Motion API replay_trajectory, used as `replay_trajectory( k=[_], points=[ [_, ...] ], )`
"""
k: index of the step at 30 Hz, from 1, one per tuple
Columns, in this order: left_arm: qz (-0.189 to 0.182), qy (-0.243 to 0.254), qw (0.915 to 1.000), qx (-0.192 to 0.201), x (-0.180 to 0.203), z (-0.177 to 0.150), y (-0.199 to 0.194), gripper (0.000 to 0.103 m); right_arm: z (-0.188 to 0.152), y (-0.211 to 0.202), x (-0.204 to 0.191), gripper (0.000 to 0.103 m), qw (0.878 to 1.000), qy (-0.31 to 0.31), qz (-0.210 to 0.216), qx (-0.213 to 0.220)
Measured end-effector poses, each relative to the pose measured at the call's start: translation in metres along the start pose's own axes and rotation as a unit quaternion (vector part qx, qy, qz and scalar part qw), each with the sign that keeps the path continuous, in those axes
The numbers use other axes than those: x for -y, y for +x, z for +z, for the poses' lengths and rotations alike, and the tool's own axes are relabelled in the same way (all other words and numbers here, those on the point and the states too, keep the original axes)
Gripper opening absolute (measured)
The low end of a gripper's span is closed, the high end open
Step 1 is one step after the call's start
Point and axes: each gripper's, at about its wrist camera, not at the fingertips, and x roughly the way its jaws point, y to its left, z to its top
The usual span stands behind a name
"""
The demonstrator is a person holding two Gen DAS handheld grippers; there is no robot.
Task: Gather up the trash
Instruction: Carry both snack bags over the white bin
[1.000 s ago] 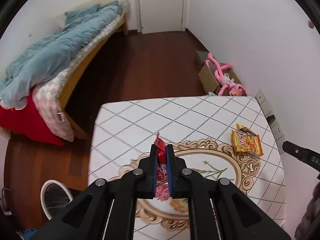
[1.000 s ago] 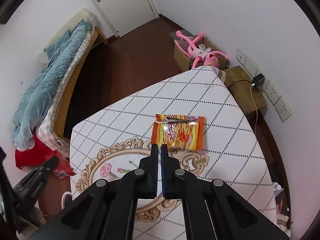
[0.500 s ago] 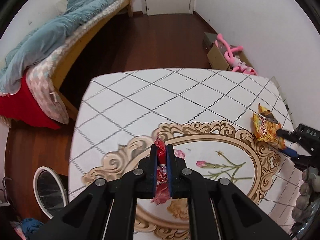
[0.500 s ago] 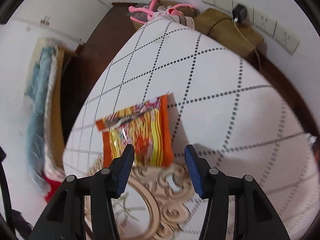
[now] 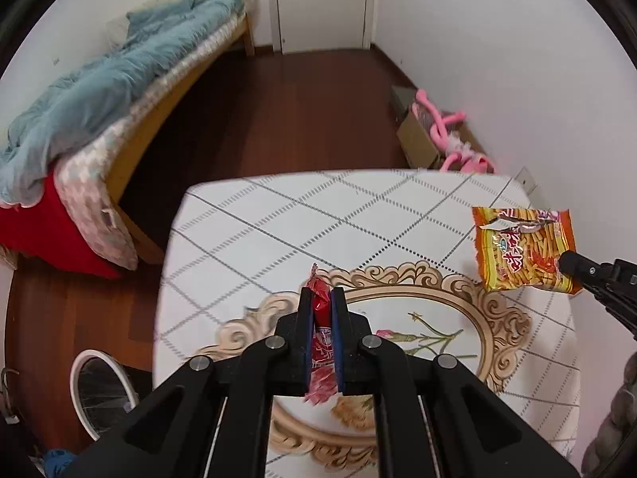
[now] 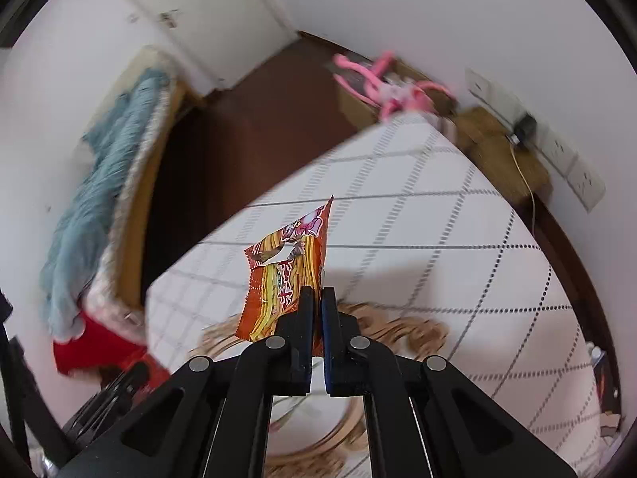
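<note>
The left gripper [image 5: 321, 296] has its jaws closed narrow on a red wrapper [image 5: 321, 310], which stands upright between the blue pads above the table [image 5: 278, 223]. The wrapper's lower end hangs out beneath the jaws, over the gold ornamental ring [image 5: 497, 318] printed on the tablecloth.

The right gripper [image 6: 317, 298] has just closed its jaws on an orange snack packet [image 6: 284, 275], pinching it by its lower right corner. The packet is lifted clear of the table [image 6: 438, 219], torn top uppermost, with its shadow falling on the cloth behind it. In the left wrist view the same packet [image 5: 521, 247] hangs above the table's right side.

A white-rimmed bin [image 5: 101, 392] stands on the floor just beside the table's left edge. A bed [image 5: 119, 91] lies beyond the table to the left, and a pink soft toy [image 5: 450, 135] in a cardboard box beyond its far right corner.
</note>
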Motion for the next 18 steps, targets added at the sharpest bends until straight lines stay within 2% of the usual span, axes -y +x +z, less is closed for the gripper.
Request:
replay_trajectory(
  k=[5, 9, 14, 18],
  points=[
    [-0.002, -0.021, 0.9991, 0.037, -0.040, -0.005, -0.063, 0.005, -0.026, -0.048, -0.067, 0.004, 0.998, -0.058, 0.034, 0.009],
    [0.010, -0.039, 0.9971, 0.064, -0.089, -0.018, -0.112, 0.005, -0.066, -0.066, -0.123, 0.004, 0.992, -0.103, 0.067, 0.000],
    [0.038, -0.070, 0.9942, 0.072, -0.164, -0.053, -0.148, 0.005, -0.139, -0.055, -0.205, 0.004, 0.980, -0.163, 0.104, -0.038],
    [0.069, -0.103, 0.9904, 0.061, -0.222, -0.088, -0.154, 0.005, -0.199, -0.028, -0.261, 0.004, 0.968, -0.202, 0.121, -0.081]
  ],
)
